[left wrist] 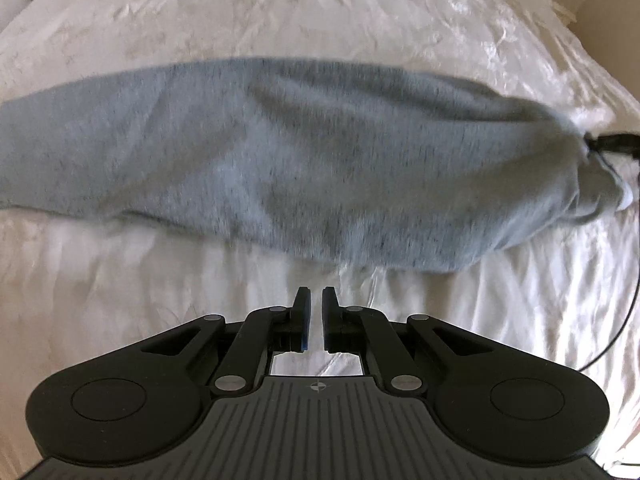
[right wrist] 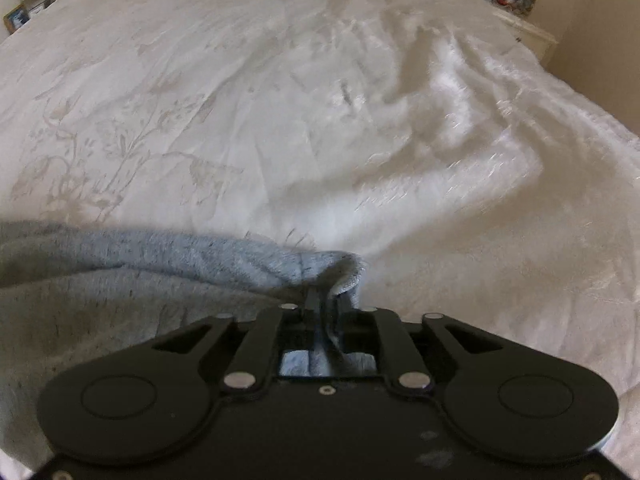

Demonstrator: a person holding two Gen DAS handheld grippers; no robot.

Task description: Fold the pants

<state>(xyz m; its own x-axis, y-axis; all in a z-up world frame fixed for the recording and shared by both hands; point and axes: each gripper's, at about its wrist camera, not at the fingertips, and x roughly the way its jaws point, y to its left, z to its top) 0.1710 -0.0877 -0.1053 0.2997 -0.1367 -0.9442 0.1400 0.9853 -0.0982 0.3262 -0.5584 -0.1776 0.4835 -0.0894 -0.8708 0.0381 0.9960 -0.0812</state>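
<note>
From the left wrist view I see my left gripper [left wrist: 316, 300] low in the frame, jaws nearly together on nothing, above the white bed [left wrist: 320, 12]. The grey pants [left wrist: 280, 160] stretch across mid-frame. From the right wrist view, my right gripper [right wrist: 326, 312] has its jaws clamped on a bunched edge of the pants [right wrist: 200, 252], lower left.

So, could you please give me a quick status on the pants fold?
Left gripper shut, empty. Right gripper pinching grey fleece pants. Pants stretched across white bedspread. Nothing blocking.
</note>
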